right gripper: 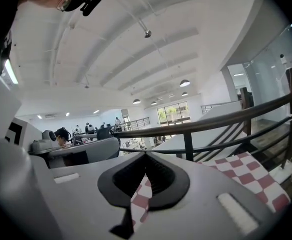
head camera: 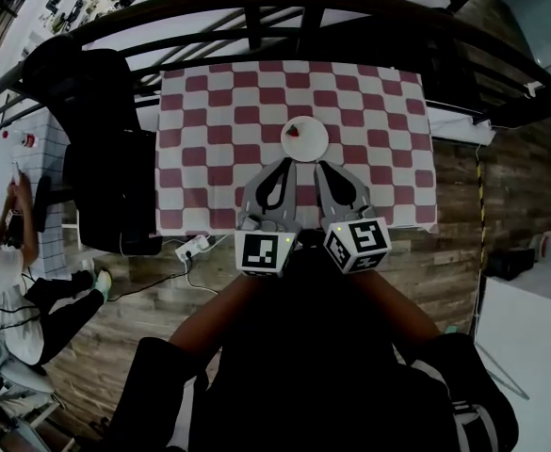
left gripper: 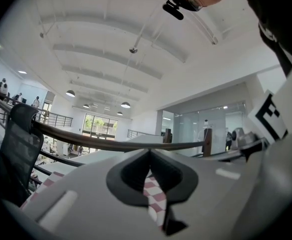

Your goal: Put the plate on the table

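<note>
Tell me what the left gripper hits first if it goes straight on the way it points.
Probably the dark railing beyond the table: the left gripper points roughly level. The plate lies ahead in the head view but seemingly below that line; height is unclear.

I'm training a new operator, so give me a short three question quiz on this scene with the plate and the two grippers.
1. True or false: the plate already rests on the checked tablecloth.
2. What lies on the plate? A: a small red item. B: a fork. C: nothing.
3. Fill in the blank: the left gripper and the right gripper are both ____ and hold nothing.

Key: 1 true; 2 A; 3 shut.
</note>
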A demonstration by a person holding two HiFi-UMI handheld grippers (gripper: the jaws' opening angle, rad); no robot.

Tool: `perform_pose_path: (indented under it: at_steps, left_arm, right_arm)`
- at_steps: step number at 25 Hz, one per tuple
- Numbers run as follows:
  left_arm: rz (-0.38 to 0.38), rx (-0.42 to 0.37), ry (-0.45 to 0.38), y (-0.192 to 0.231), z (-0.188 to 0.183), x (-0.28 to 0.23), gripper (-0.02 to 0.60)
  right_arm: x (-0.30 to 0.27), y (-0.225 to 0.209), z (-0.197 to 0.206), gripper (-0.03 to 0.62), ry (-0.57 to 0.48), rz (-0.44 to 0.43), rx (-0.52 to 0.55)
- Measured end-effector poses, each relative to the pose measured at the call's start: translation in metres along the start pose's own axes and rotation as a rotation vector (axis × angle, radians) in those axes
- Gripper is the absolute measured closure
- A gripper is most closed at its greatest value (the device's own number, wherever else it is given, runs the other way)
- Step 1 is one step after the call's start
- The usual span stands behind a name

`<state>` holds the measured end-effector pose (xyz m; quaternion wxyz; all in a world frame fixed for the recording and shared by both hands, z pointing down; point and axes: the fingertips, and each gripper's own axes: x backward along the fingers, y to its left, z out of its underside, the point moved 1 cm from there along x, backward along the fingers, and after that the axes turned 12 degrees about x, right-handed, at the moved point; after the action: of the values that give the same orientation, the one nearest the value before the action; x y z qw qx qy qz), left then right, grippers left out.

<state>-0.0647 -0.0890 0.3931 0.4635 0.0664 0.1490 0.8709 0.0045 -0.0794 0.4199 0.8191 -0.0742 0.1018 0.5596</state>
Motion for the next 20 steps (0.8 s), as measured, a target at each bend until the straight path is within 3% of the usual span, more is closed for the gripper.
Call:
perform_pose_path:
  at_steps: [13,20]
  left_arm:
    - [0.053,-0.010,-0.018,-0.006,-0.012,-0.004,0.572]
    - [0.064,-0.007,-0.013,-0.001,-0.012,-0.009,0.572]
  right_arm:
    - [-0.001,0.002,-0.020,0.599,-0.045,0.047,0.091]
    - [-0.006,-0.001,-0.018,0.599,-0.034,0.055,0.089]
